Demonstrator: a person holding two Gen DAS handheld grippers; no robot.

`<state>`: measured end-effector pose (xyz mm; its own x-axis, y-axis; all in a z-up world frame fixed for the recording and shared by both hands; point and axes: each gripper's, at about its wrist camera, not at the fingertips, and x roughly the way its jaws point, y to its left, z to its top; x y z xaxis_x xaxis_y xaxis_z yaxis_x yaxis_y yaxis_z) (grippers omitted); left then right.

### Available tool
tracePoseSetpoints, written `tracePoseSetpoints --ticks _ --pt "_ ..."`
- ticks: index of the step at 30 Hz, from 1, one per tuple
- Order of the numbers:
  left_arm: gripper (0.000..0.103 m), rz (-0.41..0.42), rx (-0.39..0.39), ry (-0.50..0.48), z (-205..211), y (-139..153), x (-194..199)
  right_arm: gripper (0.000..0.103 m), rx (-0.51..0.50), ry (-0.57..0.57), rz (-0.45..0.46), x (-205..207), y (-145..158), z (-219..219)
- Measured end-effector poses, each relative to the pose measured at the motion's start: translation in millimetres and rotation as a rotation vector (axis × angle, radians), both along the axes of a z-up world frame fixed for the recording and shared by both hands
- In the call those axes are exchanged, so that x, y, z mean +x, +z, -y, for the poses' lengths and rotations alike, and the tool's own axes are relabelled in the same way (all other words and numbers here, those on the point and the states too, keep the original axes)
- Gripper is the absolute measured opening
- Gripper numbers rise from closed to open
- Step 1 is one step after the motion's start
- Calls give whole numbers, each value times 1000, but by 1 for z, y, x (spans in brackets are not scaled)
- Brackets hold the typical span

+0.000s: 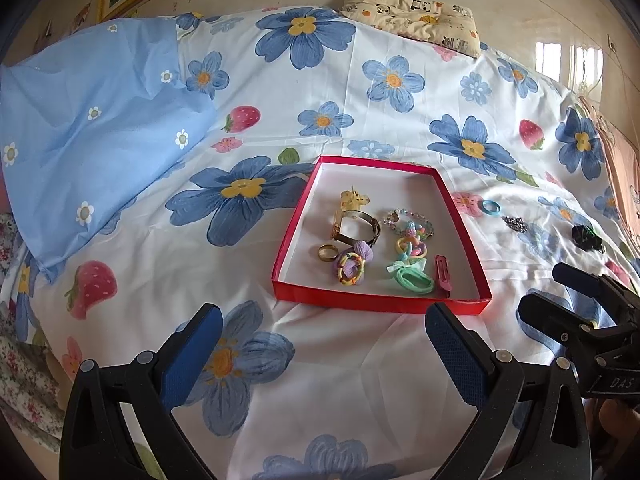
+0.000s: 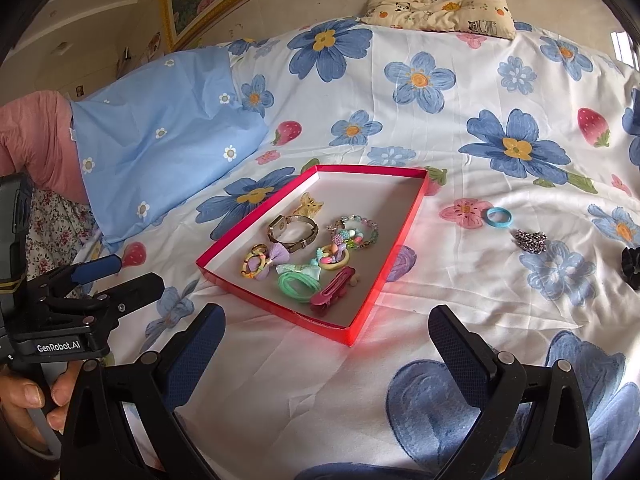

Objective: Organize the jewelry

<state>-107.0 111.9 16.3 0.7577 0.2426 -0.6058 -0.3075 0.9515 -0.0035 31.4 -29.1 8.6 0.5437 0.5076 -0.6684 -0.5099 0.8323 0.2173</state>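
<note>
A shallow red box lies on the flowered bedsheet. Inside it are a gold watch band, a yellow claw clip, a beaded bracelet, a green hair tie, a red hair clip and a purple bow tie. On the sheet to the right of the box lie a blue hair ring, a silver sparkly piece and a black scrunchie. My left gripper hangs open just before the box. My right gripper is open too, at the box's near right corner. Neither holds anything.
A light blue pillow lies at the left and a small cartoon-print pillow at the bed's far edge. A pink quilt shows behind the blue pillow. A person's hand holds the left gripper's handle.
</note>
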Motion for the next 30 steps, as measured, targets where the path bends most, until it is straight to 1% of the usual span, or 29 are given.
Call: tracePoseSetpoints --ticks 22,30 --pt "103 12 58 -7 5 2 -2 102 3 18 14 -4 1 -3" --pt "103 11 57 -8 6 1 -2 102 4 19 16 -4 1 -3"
